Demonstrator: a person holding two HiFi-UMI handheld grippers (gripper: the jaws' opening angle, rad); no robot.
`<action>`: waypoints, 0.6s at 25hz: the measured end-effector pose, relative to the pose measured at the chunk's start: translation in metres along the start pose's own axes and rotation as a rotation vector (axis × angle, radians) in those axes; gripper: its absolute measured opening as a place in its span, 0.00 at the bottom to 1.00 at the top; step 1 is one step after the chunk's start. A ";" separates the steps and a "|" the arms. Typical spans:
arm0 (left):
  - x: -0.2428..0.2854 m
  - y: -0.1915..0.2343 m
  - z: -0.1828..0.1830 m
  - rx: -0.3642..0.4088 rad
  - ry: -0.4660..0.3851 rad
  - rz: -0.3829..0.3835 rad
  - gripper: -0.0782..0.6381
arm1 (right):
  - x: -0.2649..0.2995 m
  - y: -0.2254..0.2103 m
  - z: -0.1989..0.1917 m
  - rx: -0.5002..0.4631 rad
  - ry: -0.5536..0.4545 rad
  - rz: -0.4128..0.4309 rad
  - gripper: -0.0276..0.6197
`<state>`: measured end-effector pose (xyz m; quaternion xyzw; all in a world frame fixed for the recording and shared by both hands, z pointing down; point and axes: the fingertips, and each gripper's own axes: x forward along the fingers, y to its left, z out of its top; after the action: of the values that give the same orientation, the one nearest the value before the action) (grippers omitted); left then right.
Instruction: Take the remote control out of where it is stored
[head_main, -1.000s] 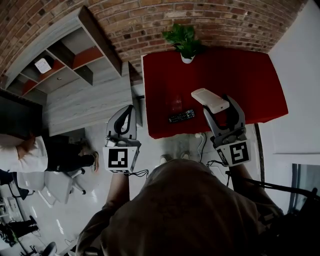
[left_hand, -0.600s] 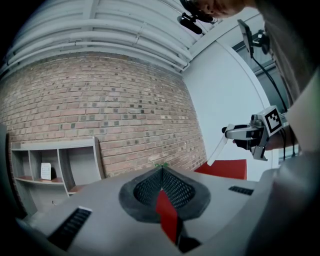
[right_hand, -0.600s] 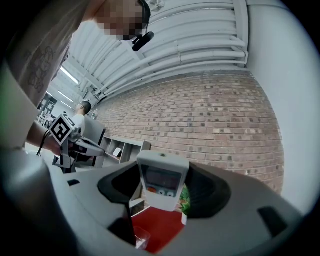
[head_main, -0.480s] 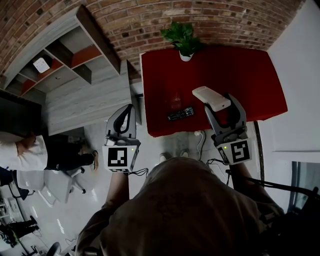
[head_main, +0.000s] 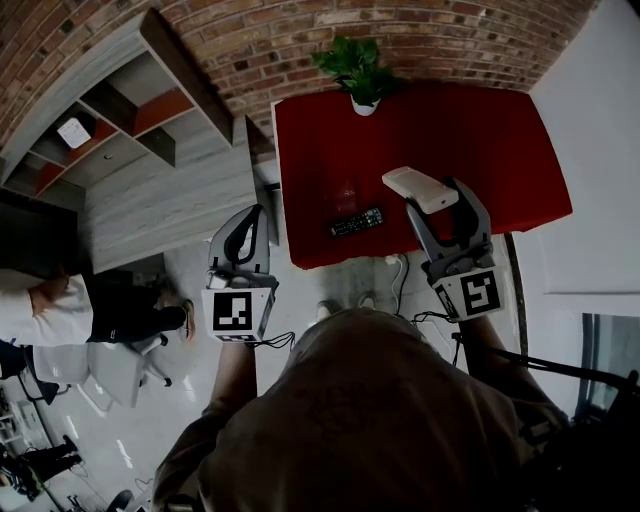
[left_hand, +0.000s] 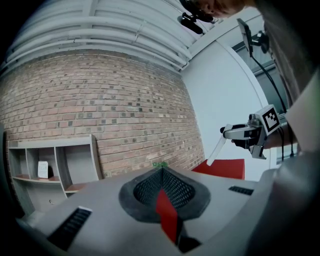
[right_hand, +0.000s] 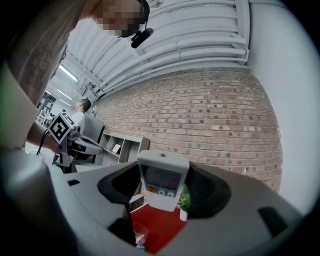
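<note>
A white remote control (head_main: 420, 189) with a small screen and buttons (right_hand: 161, 181) is clamped between the jaws of my right gripper (head_main: 434, 203), held up over the front edge of the red table (head_main: 480, 140). A black remote control (head_main: 359, 222) lies flat on the table near its front edge, left of the right gripper. My left gripper (head_main: 250, 222) hangs over the floor left of the table, jaws shut with nothing in them (left_hand: 161, 175). From the left gripper view the right gripper (left_hand: 251, 135) shows with the white remote (left_hand: 216, 150) sticking out of it.
A potted plant (head_main: 358, 72) stands at the table's back edge by the brick wall. A clear glass (right_hand: 140, 233) sits on the table. A grey shelf unit (head_main: 130, 130) stands to the left. A seated person (head_main: 60, 312) is at far left.
Both grippers hold nearly the same places; the right one, still holding the white remote, has edged slightly up and left in the view.
</note>
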<state>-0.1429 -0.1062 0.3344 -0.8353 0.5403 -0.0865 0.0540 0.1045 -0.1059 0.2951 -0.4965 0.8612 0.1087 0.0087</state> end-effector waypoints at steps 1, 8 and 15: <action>0.000 0.000 0.000 -0.002 0.000 -0.001 0.12 | 0.000 -0.002 0.000 -0.004 -0.002 -0.001 0.49; 0.004 -0.004 -0.007 -0.011 0.013 -0.010 0.12 | 0.013 -0.016 -0.024 -0.027 0.104 0.023 0.49; 0.007 -0.010 -0.009 -0.037 0.010 -0.031 0.12 | 0.035 -0.033 -0.073 -0.125 0.303 0.105 0.49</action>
<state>-0.1328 -0.1089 0.3460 -0.8441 0.5289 -0.0813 0.0345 0.1220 -0.1656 0.3561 -0.4611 0.8689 0.0862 -0.1579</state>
